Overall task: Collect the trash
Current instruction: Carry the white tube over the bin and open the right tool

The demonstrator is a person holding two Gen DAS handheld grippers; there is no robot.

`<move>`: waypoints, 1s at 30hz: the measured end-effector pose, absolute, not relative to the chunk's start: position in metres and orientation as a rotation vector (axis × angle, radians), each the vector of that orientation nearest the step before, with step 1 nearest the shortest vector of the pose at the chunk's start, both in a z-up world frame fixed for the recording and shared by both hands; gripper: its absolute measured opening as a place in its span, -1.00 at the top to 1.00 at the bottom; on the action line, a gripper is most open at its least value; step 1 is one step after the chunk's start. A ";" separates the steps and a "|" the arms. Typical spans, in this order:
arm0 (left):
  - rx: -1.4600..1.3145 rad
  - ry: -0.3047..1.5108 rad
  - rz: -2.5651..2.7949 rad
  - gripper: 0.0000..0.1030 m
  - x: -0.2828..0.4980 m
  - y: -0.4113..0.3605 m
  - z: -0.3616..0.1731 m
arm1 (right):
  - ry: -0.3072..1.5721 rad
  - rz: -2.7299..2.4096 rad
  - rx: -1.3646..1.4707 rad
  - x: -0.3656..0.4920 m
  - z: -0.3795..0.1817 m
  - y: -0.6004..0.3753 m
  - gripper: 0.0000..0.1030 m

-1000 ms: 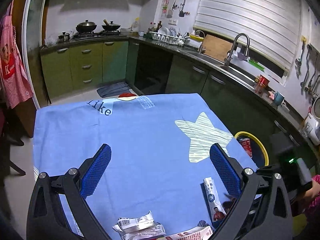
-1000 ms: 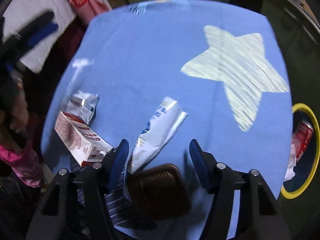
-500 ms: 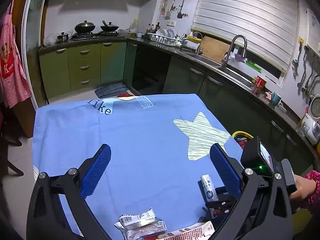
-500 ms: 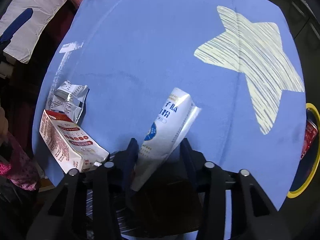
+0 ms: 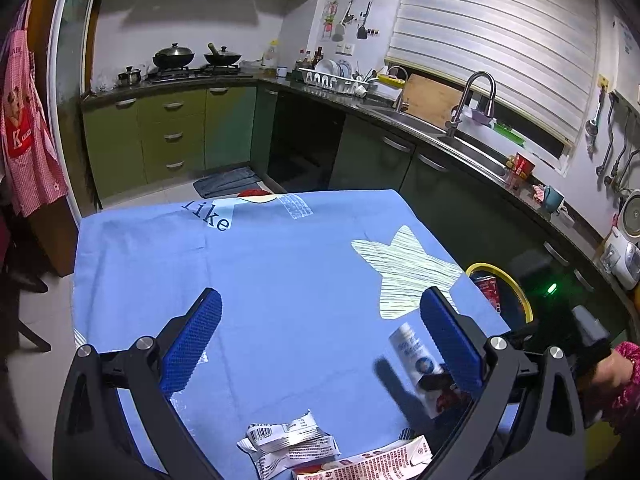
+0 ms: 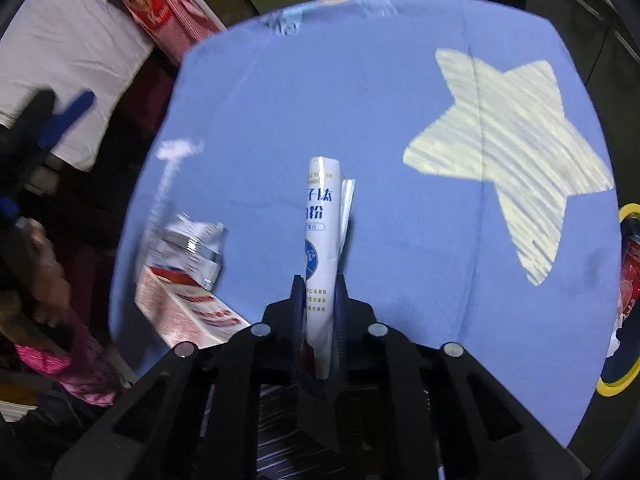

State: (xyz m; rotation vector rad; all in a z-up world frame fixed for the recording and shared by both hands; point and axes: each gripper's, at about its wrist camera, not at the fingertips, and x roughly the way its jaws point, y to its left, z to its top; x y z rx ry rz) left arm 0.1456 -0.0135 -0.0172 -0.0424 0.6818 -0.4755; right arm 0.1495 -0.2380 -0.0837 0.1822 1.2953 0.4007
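Observation:
My right gripper (image 6: 319,286) has its jaws closing tight on a long white packet with blue print (image 6: 320,236), which sticks up and forward from between the pads, lifted off the blue tablecloth (image 6: 360,112). The left wrist view shows that same white packet (image 5: 414,354) tilted above the cloth. My left gripper (image 5: 320,328) is open over the cloth with nothing between its blue pads. A crumpled silver wrapper (image 5: 288,438) and a red-and-white carton (image 5: 372,464) lie at the near edge. The wrapper (image 6: 192,240) and carton (image 6: 188,312) also show at left in the right wrist view.
A yellow-rimmed bin (image 5: 508,280) with a red can inside stands beside the table's right edge, its rim (image 6: 616,384) also seen in the right wrist view. Kitchen cabinets, a sink (image 5: 460,136) and a stove lie beyond. A person's hand (image 5: 612,372) holds the right gripper.
The right gripper's jaws closed on the white packet and lifted it off the cloth, turning it upright. The left gripper stayed where it was.

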 end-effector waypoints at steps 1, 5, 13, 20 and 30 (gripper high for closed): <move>-0.040 0.680 -0.477 -0.90 0.145 -0.014 -0.016 | 1.275 0.402 0.187 0.148 -0.076 -0.241 0.73; -0.021 0.680 -0.486 -0.90 0.141 -0.018 -0.014 | 1.197 0.376 0.220 0.141 -0.047 -0.265 0.73; 0.030 0.690 -0.519 -0.90 0.133 -0.039 -0.015 | 1.057 0.069 0.299 0.111 -0.018 -0.397 0.73; 0.066 0.704 -0.548 -0.90 0.128 -0.063 -0.014 | 1.047 -0.195 0.322 0.088 -0.050 -0.508 0.72; 0.144 0.730 -0.599 -0.90 0.112 -0.103 -0.015 | 1.071 -0.274 0.335 0.108 -0.112 -0.551 0.24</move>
